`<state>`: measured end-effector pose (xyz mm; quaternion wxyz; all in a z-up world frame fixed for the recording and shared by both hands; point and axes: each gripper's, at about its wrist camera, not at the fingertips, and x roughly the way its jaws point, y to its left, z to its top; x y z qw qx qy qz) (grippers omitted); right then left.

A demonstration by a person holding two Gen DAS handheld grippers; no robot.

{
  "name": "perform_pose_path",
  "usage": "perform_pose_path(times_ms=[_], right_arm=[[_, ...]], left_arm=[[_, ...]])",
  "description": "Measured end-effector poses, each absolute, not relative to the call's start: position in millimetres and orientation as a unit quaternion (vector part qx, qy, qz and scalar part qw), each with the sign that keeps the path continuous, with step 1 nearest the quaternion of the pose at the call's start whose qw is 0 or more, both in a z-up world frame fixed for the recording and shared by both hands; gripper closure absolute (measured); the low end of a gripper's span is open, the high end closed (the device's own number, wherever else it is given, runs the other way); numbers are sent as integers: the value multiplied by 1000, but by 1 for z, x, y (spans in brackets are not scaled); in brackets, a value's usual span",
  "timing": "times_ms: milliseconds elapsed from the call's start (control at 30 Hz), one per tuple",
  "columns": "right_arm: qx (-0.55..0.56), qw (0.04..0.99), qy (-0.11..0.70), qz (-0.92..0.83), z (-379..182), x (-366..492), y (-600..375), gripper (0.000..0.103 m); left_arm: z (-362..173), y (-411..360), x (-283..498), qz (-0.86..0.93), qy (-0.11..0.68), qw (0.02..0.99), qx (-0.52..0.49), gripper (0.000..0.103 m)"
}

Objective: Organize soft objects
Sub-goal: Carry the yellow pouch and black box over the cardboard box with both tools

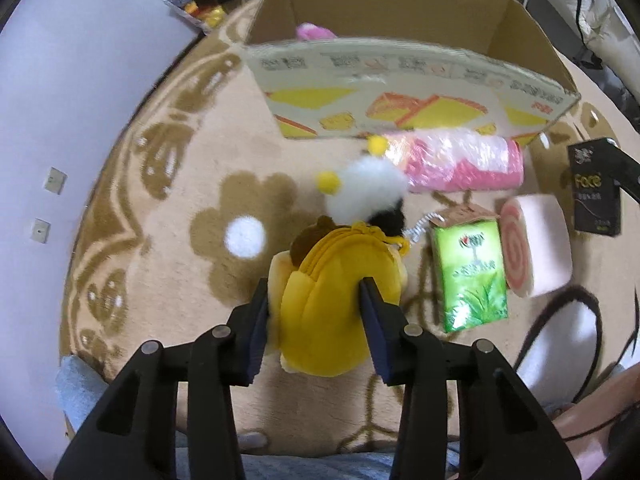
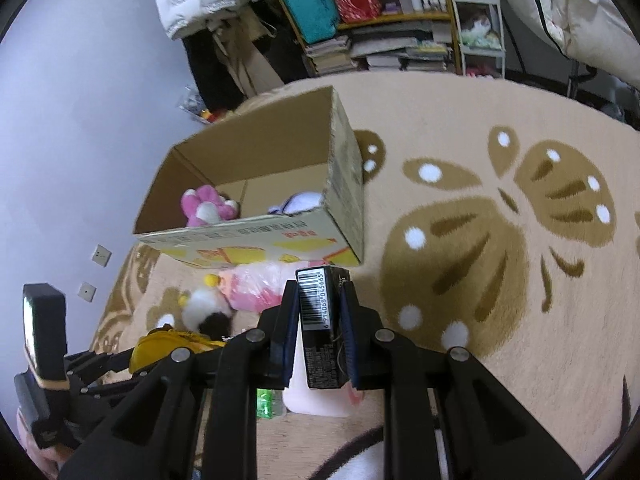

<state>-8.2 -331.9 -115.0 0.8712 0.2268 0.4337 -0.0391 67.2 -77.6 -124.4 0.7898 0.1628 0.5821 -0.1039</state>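
My left gripper point(image 1: 314, 292) is shut on a yellow plush pouch point(image 1: 332, 308), held above the rug in front of the open cardboard box point(image 1: 400, 92). My right gripper point(image 2: 320, 296) is shut on a black tissue pack point(image 2: 322, 328) with a barcode on its end; the pack also shows in the left wrist view point(image 1: 596, 188). A white and black fluffy toy point(image 1: 364, 196) with yellow pompoms and a pink wrapped bundle point(image 1: 464, 164) lie by the box. A pink plush point(image 2: 206, 206) and a pale plush point(image 2: 298, 204) sit inside the box point(image 2: 256, 236).
A green tissue pack point(image 1: 472, 272) and a pink swirl-roll cushion point(image 1: 536, 252) lie on the beige flower rug point(image 1: 200, 160). A wall point(image 2: 80, 120) is on the left. Shelves with books and bags point(image 2: 360, 20) stand behind the box.
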Motion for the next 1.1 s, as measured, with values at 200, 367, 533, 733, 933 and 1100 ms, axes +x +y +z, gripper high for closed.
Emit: perform_pose_path(times_ms=[200, 367, 533, 733, 933, 1100], right_arm=[[215, 891, 398, -23, -93, -18, -323, 82], [207, 909, 361, -10, -73, -24, -317, 82], [202, 920, 335, 0, -61, -25, -314, 82], [200, 926, 321, 4, -56, -23, -312, 82], [196, 932, 306, 8, -49, -17, -314, 82], [191, 938, 288, 15, -44, -5, -314, 82]], left_arm=[[-89, -73, 64, -94, 508, 841, 159, 62], [-57, -72, 62, -94, 454, 874, 146, 62], [-38, -67, 66, -107, 437, 884, 125, 62], [-19, -65, 68, -113, 418, 895, 113, 62], [-1, -68, 78, -120, 388, 908, 104, 62], [11, -76, 96, -126, 358, 919, 103, 61]])
